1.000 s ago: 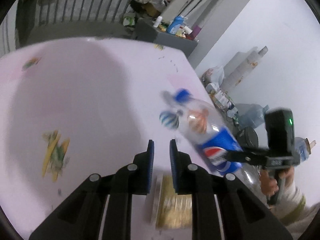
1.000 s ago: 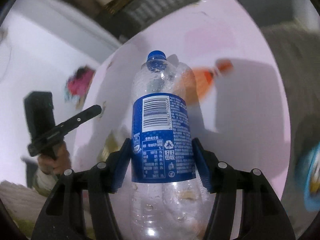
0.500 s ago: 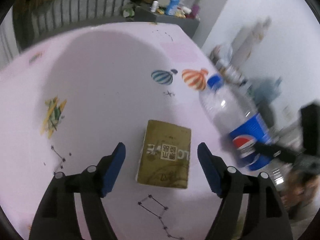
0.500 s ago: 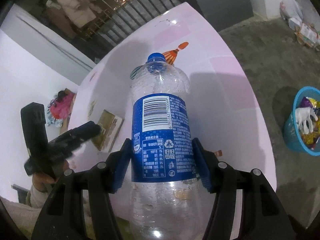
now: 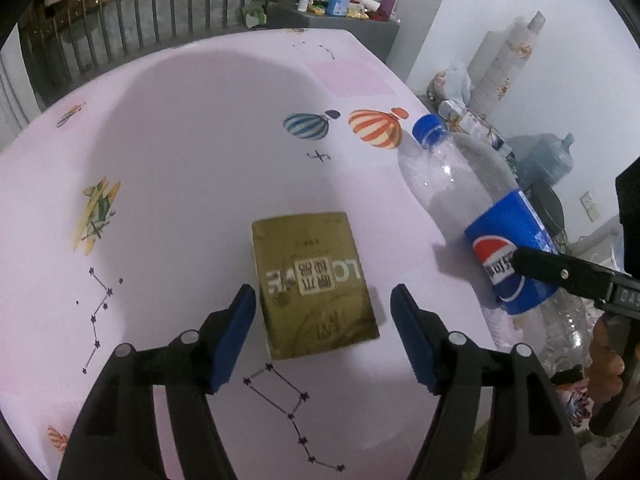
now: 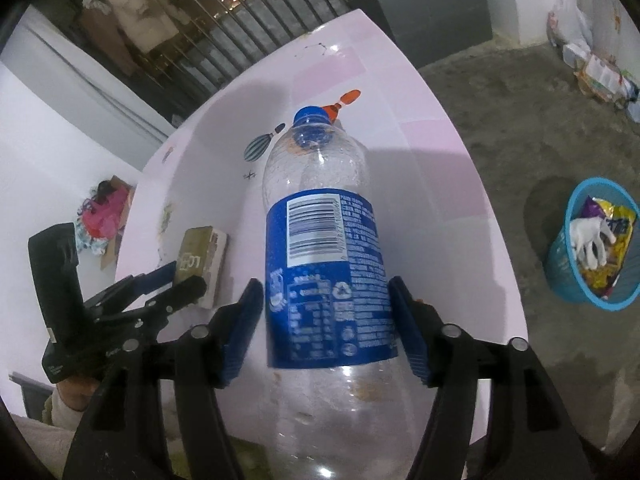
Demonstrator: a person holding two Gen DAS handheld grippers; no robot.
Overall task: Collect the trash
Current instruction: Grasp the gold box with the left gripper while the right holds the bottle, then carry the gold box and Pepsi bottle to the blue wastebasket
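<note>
Picking up trash from the pink table (image 5: 192,128).

Right gripper (image 6: 326,320) opening, Pepsi bottle (image 6: 324,264) between pads; left gripper (image 5: 322,336) closing around gold box (image 5: 312,280), not touching.

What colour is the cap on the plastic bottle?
Blue; the bottle cap shows best in the left wrist view.

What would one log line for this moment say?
left gripper: closing, astride gold box, not touching | right gripper: opening, Pepsi bottle between jaws | blue basket on floor
</note>
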